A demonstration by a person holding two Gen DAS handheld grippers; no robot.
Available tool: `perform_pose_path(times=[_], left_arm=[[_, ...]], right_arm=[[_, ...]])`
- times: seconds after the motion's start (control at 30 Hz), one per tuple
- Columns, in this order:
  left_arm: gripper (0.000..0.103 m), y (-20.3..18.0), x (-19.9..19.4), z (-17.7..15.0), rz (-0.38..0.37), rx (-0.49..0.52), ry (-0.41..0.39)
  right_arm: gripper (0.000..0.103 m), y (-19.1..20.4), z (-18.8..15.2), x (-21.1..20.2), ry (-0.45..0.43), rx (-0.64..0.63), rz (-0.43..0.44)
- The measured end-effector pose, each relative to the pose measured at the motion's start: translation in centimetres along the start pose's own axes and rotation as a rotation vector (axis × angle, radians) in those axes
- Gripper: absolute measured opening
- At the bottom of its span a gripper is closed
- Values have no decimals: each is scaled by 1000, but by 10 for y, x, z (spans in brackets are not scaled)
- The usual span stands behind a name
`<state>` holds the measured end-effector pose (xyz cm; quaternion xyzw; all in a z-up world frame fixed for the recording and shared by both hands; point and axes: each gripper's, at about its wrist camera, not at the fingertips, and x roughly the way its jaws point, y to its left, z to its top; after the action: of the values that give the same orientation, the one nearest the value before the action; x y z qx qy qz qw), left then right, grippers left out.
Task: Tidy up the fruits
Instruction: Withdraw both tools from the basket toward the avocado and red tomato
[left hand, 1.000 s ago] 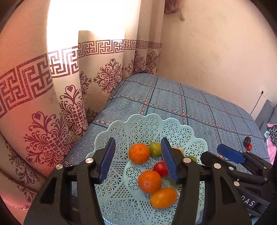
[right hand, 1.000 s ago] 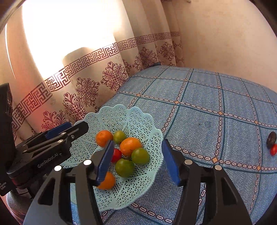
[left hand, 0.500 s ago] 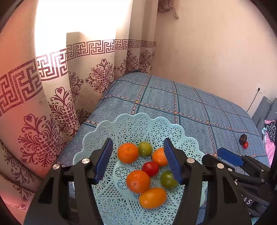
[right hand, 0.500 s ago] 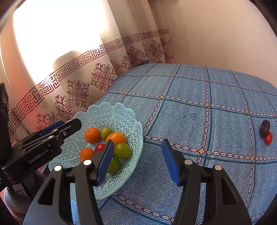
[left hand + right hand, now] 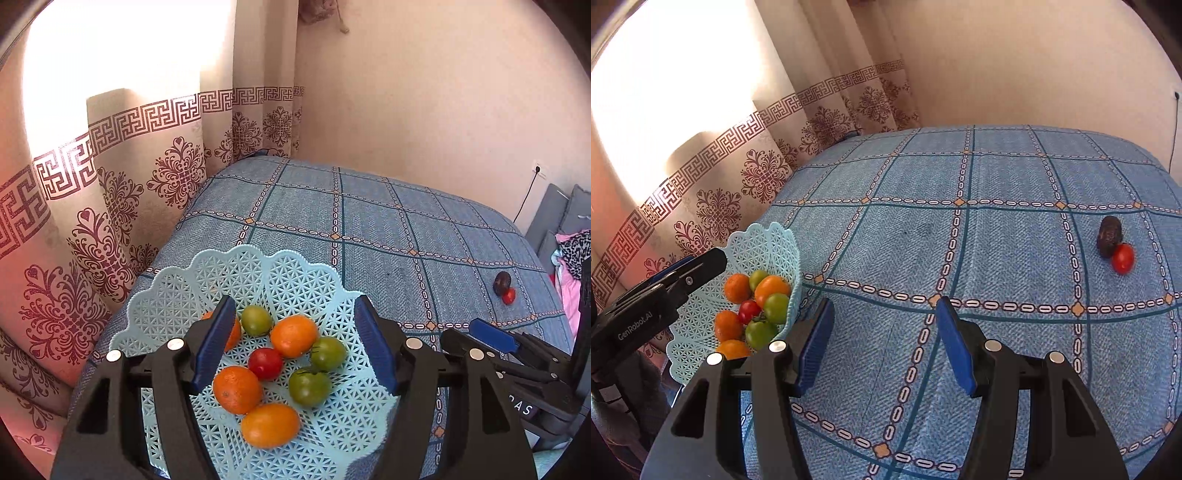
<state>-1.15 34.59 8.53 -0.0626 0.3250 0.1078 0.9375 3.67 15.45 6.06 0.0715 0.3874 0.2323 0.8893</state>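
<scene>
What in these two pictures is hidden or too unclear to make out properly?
- Left wrist view: one orange fruit in the basket is mostly behind the left gripper's fingers.
- Right wrist view: the lowest orange fruit is cut off by the right gripper's frame.
- Both views: the dark fruit beside the red tomato is too small to identify.
- Window: washed out by glare.

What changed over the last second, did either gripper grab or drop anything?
Neither. The right gripper swung right, off the basket, toward the red tomato and dark fruit on the bedspread. The left gripper shifted slightly over the basket. Both stayed open and empty; the fruit stayed put.
</scene>
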Motion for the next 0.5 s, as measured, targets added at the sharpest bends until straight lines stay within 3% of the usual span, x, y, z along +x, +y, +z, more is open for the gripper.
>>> perform_pose_path(times=[0.5], left_arm=[[71,-57,-1,9,-58,86,7]], right_arm=[[58,-106,-10,-28,-16,92,-176]])
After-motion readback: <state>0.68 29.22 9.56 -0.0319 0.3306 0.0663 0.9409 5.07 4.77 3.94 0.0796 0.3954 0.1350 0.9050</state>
